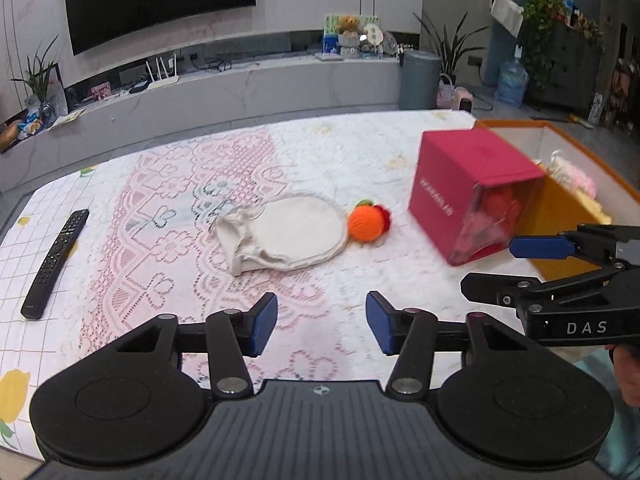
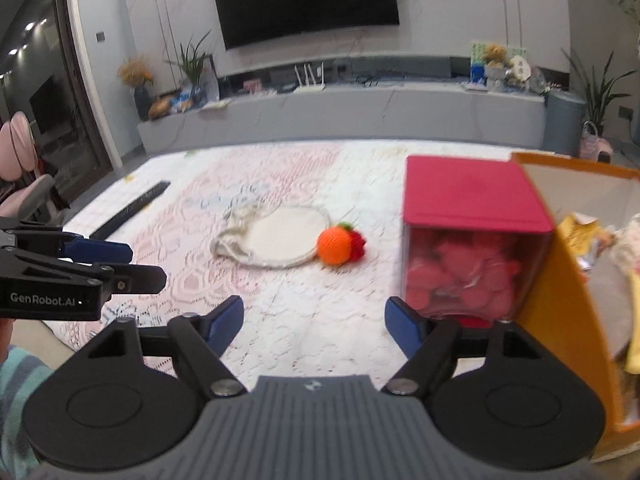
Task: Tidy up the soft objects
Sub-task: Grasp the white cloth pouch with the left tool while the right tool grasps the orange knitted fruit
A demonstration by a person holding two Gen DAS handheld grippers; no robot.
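Left wrist view: left tool (image 1: 322, 322), jaws spread wide, blue pads facing each other, nothing between them, held above the lace-patterned cloth (image 1: 248, 168) covering the desk. Right tool (image 1: 500, 266) enters from the right edge, seen side-on, its blue-padded finger and black finger apart, gripping nothing; its rear part is cut off by the frame.

Items on the desk:
- White drawstring bag (image 1: 282, 236), lying flat and crumpled at its left end, mid-desk.
- Orange knitted ball (image 1: 366, 222) with a green and red trim, touching the right edge of the bag.
- Red box (image 1: 472, 184), right of the ball and apart from it, tilted; its clear face shows red and orange soft shapes inside, too blurred to identify.
- Orange bin (image 1: 560, 208), just behind and right of the red box; whether the two touch cannot be told. Pale soft items lie in it, partly cut off.
- Black remote control (image 1: 56, 264), far left, well apart from the rest.

Right wrist view: right tool (image 2: 314, 326), also wide apart and holding nothing, above the cloth, with its right pad near the red box (image 2: 476, 240). Left tool (image 2: 120, 264) juts in from the left. Ball (image 2: 336, 246) and bag (image 2: 276, 238) are blurred. Contents of the bin (image 2: 560, 312) are hard to make out.
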